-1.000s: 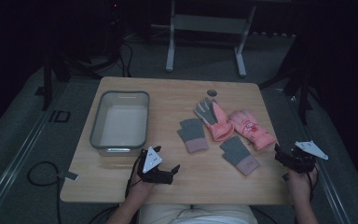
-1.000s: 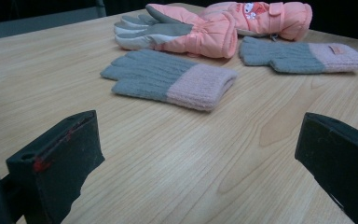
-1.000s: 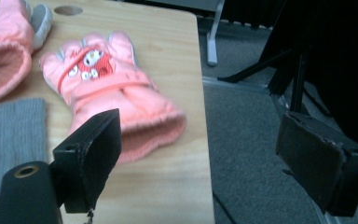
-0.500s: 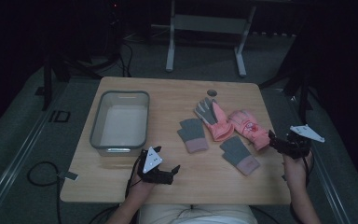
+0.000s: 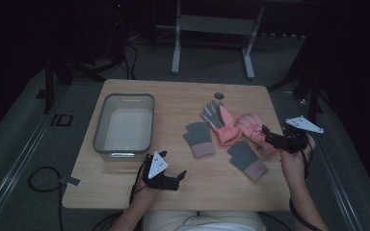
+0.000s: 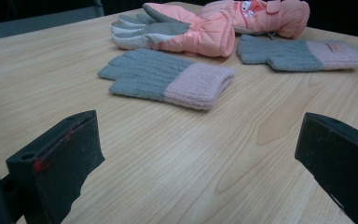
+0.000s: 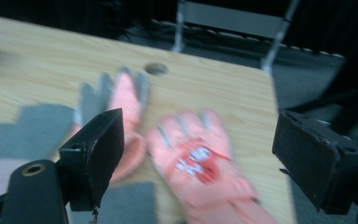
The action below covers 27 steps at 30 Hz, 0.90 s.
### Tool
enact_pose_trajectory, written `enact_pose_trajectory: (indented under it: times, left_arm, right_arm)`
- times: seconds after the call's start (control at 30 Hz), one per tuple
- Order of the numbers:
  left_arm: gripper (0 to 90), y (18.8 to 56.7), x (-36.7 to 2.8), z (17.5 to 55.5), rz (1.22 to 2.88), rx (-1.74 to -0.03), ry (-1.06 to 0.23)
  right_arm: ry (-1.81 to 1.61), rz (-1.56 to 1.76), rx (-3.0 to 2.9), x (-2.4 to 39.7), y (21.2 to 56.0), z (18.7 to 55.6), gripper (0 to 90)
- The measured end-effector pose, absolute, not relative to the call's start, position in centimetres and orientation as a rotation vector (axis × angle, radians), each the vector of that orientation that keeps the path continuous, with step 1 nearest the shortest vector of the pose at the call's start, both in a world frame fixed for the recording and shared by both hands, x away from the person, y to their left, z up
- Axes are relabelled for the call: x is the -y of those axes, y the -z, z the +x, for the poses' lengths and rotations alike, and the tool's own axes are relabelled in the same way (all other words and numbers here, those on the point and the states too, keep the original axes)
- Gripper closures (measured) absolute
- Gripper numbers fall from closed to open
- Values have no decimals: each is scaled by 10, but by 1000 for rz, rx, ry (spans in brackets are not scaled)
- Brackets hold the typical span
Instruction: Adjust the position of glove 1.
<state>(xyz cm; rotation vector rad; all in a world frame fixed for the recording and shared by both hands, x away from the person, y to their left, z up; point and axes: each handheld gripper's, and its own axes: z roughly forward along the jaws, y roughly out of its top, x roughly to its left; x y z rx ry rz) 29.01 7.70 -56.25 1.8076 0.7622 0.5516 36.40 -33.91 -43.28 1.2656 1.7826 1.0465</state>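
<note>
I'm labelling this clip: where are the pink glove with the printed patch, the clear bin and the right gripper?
pink glove with the printed patch (image 7: 198,163), right gripper view, on its patch.
clear bin (image 5: 124,96), high view, far rim.
right gripper (image 5: 270,136), high view, between its fingertips.

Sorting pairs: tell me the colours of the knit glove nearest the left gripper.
Grey fingers with a pale pink cuff; the knit glove shows best in the left gripper view.

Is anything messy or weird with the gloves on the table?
A little. The two pink gloves overlap in a heap, and the two grey gloves lie apart at different angles. Nothing looks torn or spilled.
</note>
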Motion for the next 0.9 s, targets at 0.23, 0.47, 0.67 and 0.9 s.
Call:
enact_pose_trajectory:
  times: [0.23,0.47,0.67,0.9]
  left_arm:
    - [1,563,-77,290,1807,-761,-551]
    - [1,563,-77,290,1806,-760,-549]
    - [1,563,-77,290,1805,-760,-545]
    - [1,563,-77,290,1807,-756,-545]
  right_arm:
    - [-1121,1247,-1869,315,432,374,118]
    - [-1189,1158,-2037,279,441,382,136]
    - [-1184,1129,-2144,249,455,395,191]
    - [-1196,1071,-2263,217,471,408,314]
